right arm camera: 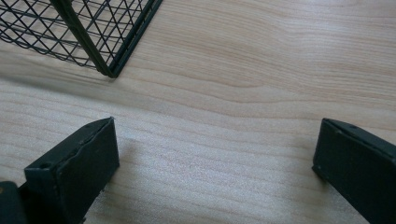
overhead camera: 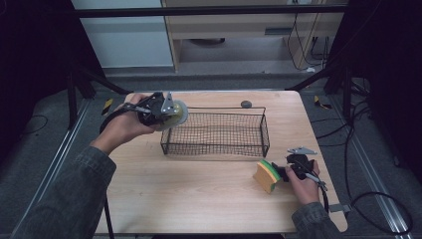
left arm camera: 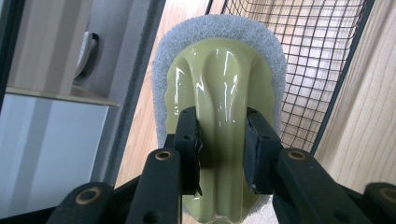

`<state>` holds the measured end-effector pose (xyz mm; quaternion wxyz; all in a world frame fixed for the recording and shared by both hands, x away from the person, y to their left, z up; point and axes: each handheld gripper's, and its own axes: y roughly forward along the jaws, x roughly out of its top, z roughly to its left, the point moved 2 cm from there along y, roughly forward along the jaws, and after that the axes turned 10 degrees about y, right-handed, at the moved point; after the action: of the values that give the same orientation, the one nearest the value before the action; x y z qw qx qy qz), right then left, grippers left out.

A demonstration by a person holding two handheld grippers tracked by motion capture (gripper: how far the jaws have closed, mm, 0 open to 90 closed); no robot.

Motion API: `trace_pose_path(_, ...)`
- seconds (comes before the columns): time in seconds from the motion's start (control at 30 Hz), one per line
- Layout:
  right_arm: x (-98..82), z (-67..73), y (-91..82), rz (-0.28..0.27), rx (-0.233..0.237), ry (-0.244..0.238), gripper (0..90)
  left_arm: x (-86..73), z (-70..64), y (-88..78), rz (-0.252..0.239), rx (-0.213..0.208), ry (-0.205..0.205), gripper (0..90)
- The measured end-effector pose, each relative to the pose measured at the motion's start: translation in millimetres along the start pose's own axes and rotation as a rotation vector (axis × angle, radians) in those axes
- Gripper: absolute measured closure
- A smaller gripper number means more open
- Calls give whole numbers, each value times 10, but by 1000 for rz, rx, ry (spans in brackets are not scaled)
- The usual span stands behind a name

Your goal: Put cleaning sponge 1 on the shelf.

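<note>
Up in the high view, the left gripper (overhead camera: 166, 113) is held in the air above the left end of the wire basket (overhead camera: 215, 132), at the far-left part of the wooden table (overhead camera: 199, 189). It carries a scrubbing pad (overhead camera: 174, 115) with a pale green handle and a grey fleece rim, which sits over the basket's left rim, clear of the tabletop. The right gripper (overhead camera: 283, 172) rests low near the table's right edge, and a sponge (overhead camera: 266, 175) of yellow, green and orange layers stands on edge just beside its tips; at this size I cannot tell whether they touch. A small dark round thing (overhead camera: 246, 104) lies behind the basket's far rim.

Next, the left gripper view looks along the left gripper (left arm camera: 222, 140). Its jaws are clamped on the narrow glossy ridge of the scrubbing pad (left arm camera: 224, 84), one pad on each flank. The grey fleece frames the green plastic, and the wire basket (left arm camera: 317, 56) lies beyond it at the right.

Lastly, the right gripper view shows the right gripper (right arm camera: 215, 158) with its jaws spread wide, nothing between them but the bare grain of the wooden table (right arm camera: 233, 70). One corner of the wire basket (right arm camera: 93, 28) sits at the upper left, well apart from the jaws.
</note>
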<state>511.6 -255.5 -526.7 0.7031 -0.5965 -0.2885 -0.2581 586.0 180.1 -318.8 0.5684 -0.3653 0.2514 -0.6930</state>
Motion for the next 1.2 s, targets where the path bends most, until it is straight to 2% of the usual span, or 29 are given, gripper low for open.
trace_pose_path(0.2, 1, -2, 0, 1, 3, -2, 5, 22, 148, 112, -11, -8, 7, 699)
trace_pose_path(0.23, -1, -4, 1, 0, 3, -5, 5, 50, 193, 137, -10, 3, 24, 699)
trace_pose_path(0.43, -3, -2, -3, -1, 5, -6, 7, 146, 265, 236, -18, 11, 56, 699)
trace_pose_path(0.5, -6, -1, -4, -1, 6, -7, 7, 172, 262, 263, -23, 13, 59, 699)
trace_pose_path(0.67, -10, 1, -11, 0, 9, -10, 7, 200, 170, 314, 3, 23, 59, 699)
trace_pose_path(0.8, -25, 2, -29, 6, 19, -16, 7, 210, 39, 359, 21, 7, 82, 699)
trace_pose_path(1.1, -13, -3, -16, 8, 26, -22, 4, 171, -9, 536, 25, -31, 104, 699)
trace_pose_path(1.2, -18, -2, -20, 6, 22, -24, 7, 211, -41, 550, 7, -35, 112, 699)
